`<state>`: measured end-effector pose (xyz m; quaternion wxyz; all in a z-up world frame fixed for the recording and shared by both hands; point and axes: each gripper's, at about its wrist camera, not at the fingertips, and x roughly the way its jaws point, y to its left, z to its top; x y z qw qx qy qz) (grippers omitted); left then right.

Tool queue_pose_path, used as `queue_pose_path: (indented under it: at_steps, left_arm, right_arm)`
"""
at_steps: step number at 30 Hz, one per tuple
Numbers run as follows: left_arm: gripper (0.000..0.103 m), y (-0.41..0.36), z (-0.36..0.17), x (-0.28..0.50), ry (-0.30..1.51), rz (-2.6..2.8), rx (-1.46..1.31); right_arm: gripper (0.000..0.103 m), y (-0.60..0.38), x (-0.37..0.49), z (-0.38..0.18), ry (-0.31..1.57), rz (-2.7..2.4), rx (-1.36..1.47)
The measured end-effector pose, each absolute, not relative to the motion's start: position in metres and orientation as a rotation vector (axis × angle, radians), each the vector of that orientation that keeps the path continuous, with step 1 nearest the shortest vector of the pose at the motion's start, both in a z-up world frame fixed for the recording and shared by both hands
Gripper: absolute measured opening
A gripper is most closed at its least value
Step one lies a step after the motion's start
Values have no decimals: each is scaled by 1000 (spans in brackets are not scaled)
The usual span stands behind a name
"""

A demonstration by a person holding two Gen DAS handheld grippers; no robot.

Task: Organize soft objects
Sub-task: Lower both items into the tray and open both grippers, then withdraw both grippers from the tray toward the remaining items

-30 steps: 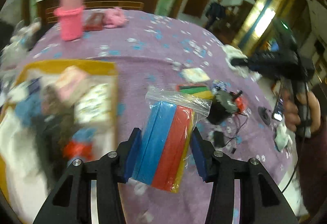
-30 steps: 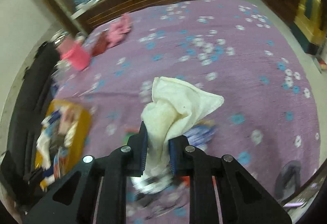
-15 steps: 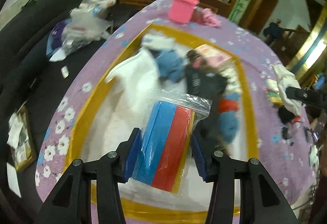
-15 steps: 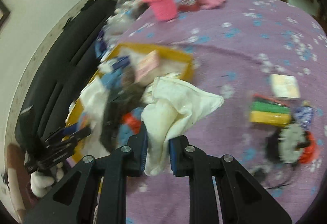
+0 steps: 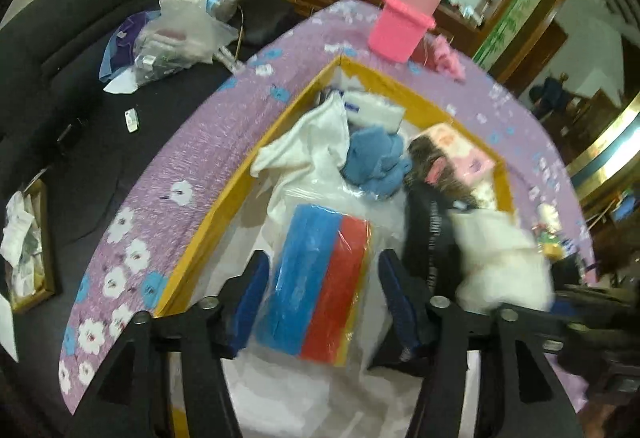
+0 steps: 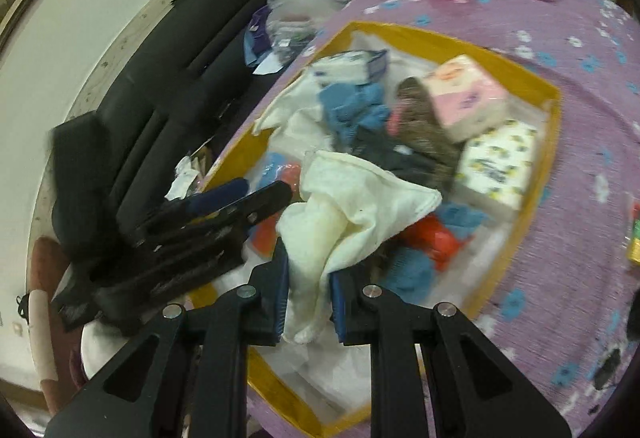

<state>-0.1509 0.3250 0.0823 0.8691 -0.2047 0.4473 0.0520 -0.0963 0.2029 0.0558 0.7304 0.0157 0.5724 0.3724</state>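
left claw point(image 5: 320, 290): spread, jaws just opening, sponge pack point(image 5: 320, 278) loose between them over the box point(image 5: 208, 218) | right claw point(image 6: 308, 290): pinching cream cloth point(image 6: 352, 206) above the box

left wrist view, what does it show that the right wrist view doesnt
Only the left wrist view shows the bagged pack of blue, red and yellow sponges lying between the open left hand-held gripper, its jaws just widened. Only the right wrist view shows the white patterned tissue pack and the right hand-held gripper shut on a cream cloth. Both show the yellow-rimmed box and pink basket.
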Motion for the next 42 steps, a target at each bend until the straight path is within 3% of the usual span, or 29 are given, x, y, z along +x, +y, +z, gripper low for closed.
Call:
queue_pose_path:
  at_steps: [8, 20, 22, 24, 25, 32, 35, 37, 40, 42]
  left_arm:
    - [80, 350, 115, -228, 717, 266, -474]
    - [83, 310, 135, -251, 606, 252, -452]
    - [83, 302, 141, -254, 575, 261, -425]
    - [87, 292, 149, -259, 530, 275, -388]
    - [89, 288, 151, -260, 516, 281, -374]
    - [91, 257, 159, -268, 469, 291, -326]
    - [92, 238, 174, -284, 381, 365, -231]
    - [103, 216, 186, -299, 278, 398, -145]
    - [103, 186, 200, -319, 94, 281, -115]
    - [103, 177, 196, -306, 142, 206, -146]
  right_arm:
    - [23, 227, -97, 32, 1296, 860, 60]
    - [25, 204, -94, 47, 1205, 801, 4]
    - [38, 199, -96, 57, 1168, 823, 12]
    - [63, 189, -98, 68, 1129, 840, 36]
    - [65, 186, -99, 72, 1109, 839, 45]
    - [66, 163, -102, 84, 1064, 815, 90]
    - [66, 138, -112, 103, 973, 778, 76]
    - [66, 120, -122, 119, 886, 732, 41]
    - [66, 87, -138, 141, 728, 593, -48]
    - [71, 71, -140, 144, 693, 512, -94]
